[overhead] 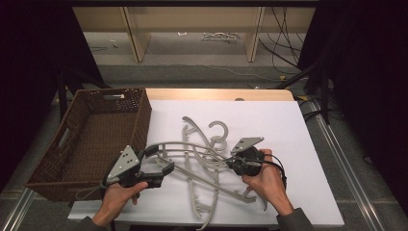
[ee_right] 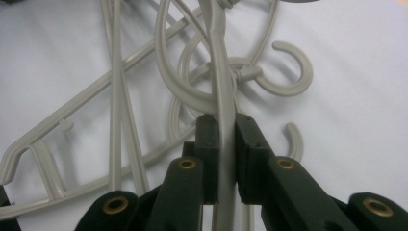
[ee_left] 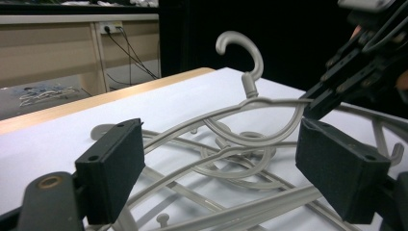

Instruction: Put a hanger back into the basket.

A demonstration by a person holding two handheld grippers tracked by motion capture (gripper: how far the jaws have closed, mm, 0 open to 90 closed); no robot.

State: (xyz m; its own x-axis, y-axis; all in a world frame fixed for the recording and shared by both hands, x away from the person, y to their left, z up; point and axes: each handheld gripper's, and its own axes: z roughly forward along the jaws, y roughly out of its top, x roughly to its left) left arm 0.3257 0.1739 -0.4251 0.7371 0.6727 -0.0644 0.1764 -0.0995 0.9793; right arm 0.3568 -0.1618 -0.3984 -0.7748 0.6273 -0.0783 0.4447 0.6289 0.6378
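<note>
One hanger [ee_right: 219, 72] sat clamped in the right gripper [ee_right: 227, 126], running toward the wide-open left gripper [ee_left: 219, 166].

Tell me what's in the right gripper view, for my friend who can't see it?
The right hand-held gripper has its two black jaws shut on the thin arm of a grey plastic hanger. More grey hangers lie tangled beneath it on a white table, their hooks curling to the right.
</note>
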